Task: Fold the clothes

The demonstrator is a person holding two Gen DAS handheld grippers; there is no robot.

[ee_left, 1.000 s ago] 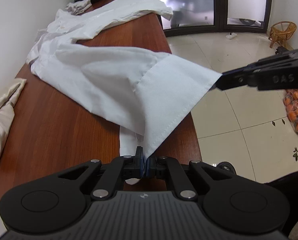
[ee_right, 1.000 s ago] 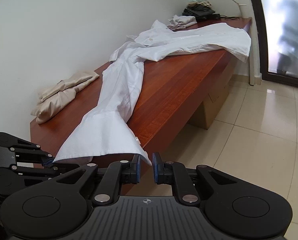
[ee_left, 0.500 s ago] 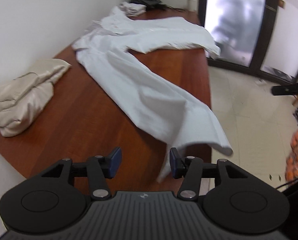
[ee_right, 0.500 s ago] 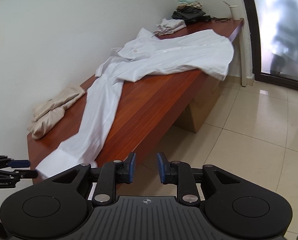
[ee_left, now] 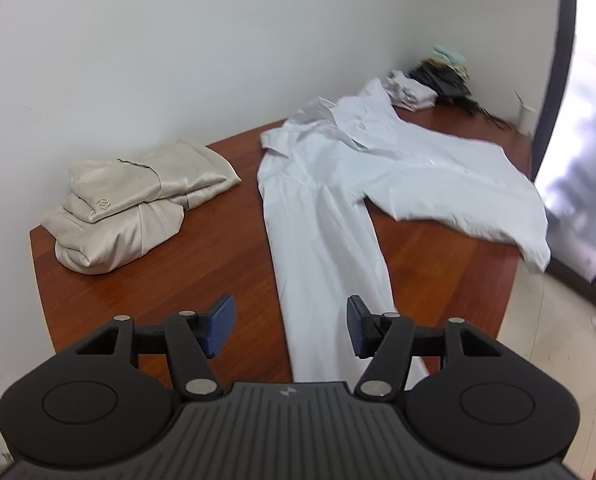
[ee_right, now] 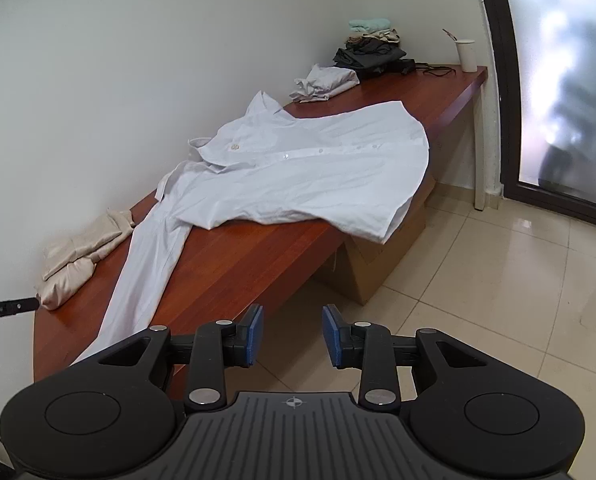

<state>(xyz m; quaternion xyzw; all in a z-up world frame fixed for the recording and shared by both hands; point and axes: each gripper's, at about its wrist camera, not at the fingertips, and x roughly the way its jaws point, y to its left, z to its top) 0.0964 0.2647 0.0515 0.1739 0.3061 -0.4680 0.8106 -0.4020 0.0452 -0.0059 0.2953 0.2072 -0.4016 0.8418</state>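
Observation:
A white long-sleeved shirt (ee_left: 377, 164) (ee_right: 298, 168) lies spread on the reddish wooden table (ee_left: 218, 256) (ee_right: 238, 264). One sleeve (ee_left: 325, 264) runs straight toward the near end, and the hem hangs over the table's floor-side edge. My left gripper (ee_left: 290, 324) hovers above that sleeve's end, its jaws opening, and the pads press on nothing. My right gripper (ee_right: 292, 334) is out over the tiled floor beside the table, jaws opening, nothing between them. The left gripper's tip shows at the left edge of the right wrist view.
A folded beige garment (ee_left: 134, 204) (ee_right: 82, 256) lies near the wall at the table's near end. At the far end sit a crumpled white cloth (ee_right: 325, 82), a pile of dark and pale clothes (ee_right: 371, 50) and a white cup (ee_right: 467, 54). A cardboard box (ee_right: 381, 264) stands under the table. Glass doors (ee_right: 557, 80) lie to the right.
Both grippers let go of the sleeve end, opened and drew back. The sleeve dropped and now lies flat and straight along the table. The left gripper rose and rolled level.

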